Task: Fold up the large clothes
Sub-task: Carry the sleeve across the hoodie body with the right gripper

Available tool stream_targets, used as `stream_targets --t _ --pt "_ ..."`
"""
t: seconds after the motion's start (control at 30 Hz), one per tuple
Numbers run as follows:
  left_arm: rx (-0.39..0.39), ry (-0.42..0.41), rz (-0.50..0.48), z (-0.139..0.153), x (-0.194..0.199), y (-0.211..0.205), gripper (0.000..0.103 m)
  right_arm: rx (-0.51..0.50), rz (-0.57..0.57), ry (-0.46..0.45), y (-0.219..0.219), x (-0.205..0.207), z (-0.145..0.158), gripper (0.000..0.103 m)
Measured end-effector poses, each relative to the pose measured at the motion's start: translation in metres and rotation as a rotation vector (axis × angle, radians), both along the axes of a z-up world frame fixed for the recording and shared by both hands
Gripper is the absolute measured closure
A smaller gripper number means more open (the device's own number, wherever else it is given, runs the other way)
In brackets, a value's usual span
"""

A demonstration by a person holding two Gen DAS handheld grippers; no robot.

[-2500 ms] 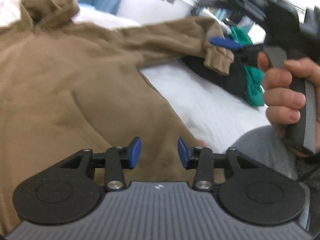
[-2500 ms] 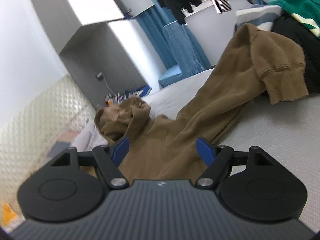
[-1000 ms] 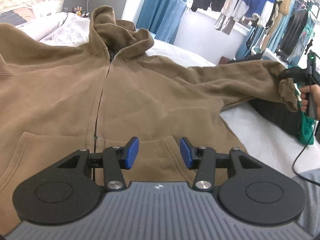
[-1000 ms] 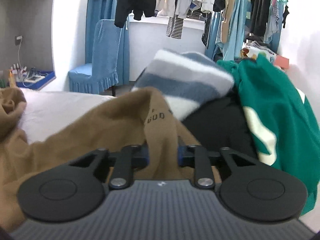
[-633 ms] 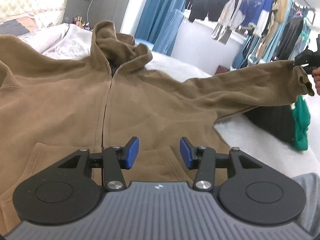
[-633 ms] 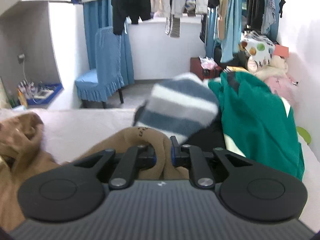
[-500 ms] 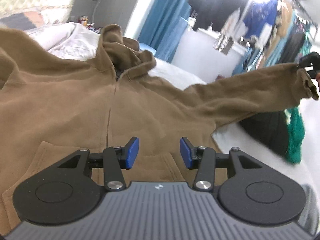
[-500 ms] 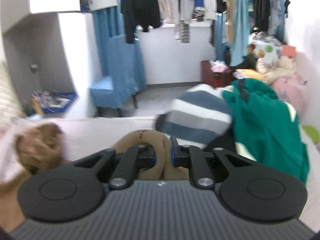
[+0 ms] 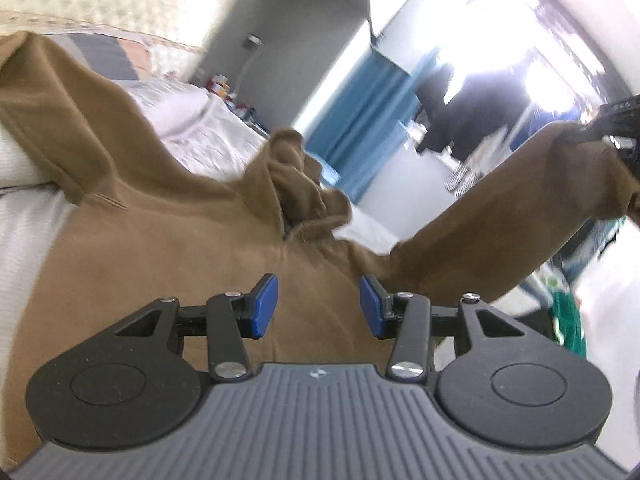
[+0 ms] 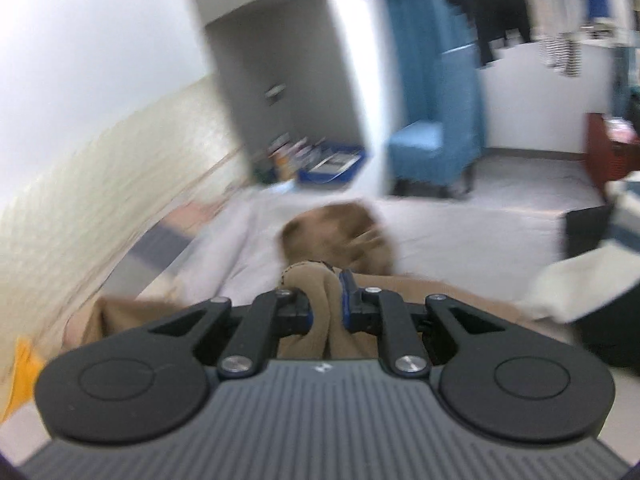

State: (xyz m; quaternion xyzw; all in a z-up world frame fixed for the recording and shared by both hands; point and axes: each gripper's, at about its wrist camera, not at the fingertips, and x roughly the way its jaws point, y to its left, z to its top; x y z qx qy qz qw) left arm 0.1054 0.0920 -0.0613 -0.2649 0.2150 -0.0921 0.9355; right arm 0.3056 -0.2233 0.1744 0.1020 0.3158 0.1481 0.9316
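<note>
The left gripper has its blue fingers spread apart, nothing between them, low over the chest of the brown zip hoodie lying across the white bed. The right gripper is clamped on the hoodie's sleeve cuff, lifted at the left view's upper right. Beyond lie the hood and blue curtains.

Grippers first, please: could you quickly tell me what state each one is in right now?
Left gripper: open, holding nothing, above the brown hoodie.
Right gripper: closed on the hoodie's sleeve cuff, lifting it.
</note>
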Motion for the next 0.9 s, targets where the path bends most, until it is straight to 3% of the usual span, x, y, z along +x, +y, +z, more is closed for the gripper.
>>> stream_targets --t 0.13,0.2,0.43,0.57,0.67,0.8,0.9 --pt "-0.056 -0.012 0.077 0.005 -0.010 0.036 0.052 -0.022 0.089 0.022 0.088 -0.003 -0.037 0.088" --pt "-0.068 -0.017 0.125 0.007 -0.014 0.056 0.052 -0.035 0.127 0.029 0.132 -0.002 -0.070 0.088" --pt "0.048 0.026 0.359 -0.005 -0.018 0.112 0.051 -0.045 0.179 0.146 0.254 0.008 -0.188 0.088" --pt "-0.039 0.041 0.399 -0.019 -0.013 0.144 0.052 -0.023 0.157 0.213 0.282 0.027 -0.252 0.088" --pt "-0.072 0.054 0.409 -0.030 -0.002 0.155 0.052 0.000 0.157 0.241 0.292 0.029 -0.281 0.087" --pt "-0.074 0.083 0.420 -0.045 0.020 0.158 0.052 0.014 0.156 0.286 0.300 0.036 -0.300 0.087" --pt "-0.075 0.090 0.423 -0.056 0.031 0.162 0.052 0.047 0.157 0.317 0.294 0.037 -0.297 0.086"
